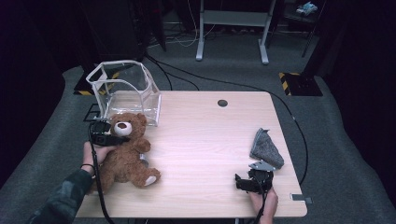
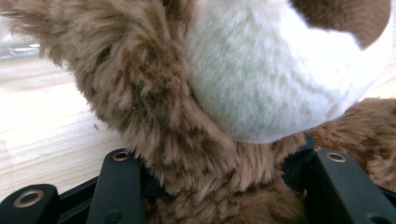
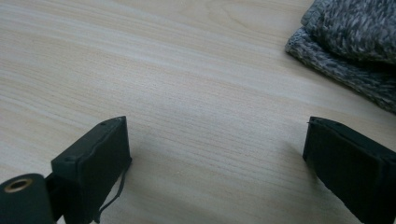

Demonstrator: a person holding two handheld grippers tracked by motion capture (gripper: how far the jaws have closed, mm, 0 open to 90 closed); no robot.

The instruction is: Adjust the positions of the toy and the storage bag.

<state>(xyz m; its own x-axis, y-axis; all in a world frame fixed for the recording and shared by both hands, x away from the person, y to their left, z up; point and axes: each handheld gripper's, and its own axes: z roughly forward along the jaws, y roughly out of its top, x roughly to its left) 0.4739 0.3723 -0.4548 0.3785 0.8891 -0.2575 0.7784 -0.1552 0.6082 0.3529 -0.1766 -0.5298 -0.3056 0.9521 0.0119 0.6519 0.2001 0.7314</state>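
- Now the left gripper [image 1: 122, 138] is at the teddy bear [image 1: 125, 156], which lies on the tabletop [image 1: 205, 140] just in front of the clear bin [image 1: 123, 91]; jaws half spread astride the neck fur, and I cannot tell whether they press it.
- Best to squeeze deep below the muzzle, not loose fur.
- Right gripper [image 3: 215, 158] rests spread and empty near the grey cloth [image 1: 266, 147]; keep it clear.

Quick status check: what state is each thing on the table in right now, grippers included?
Teddy bear: lying on its back, neck between the left gripper's fingers.
Left gripper: around the bear's neck, fingers against the fur.
Right gripper: open, nothing between its fingers.
Clear bin: upright, empty.
Grey cloth: crumpled, untouched.
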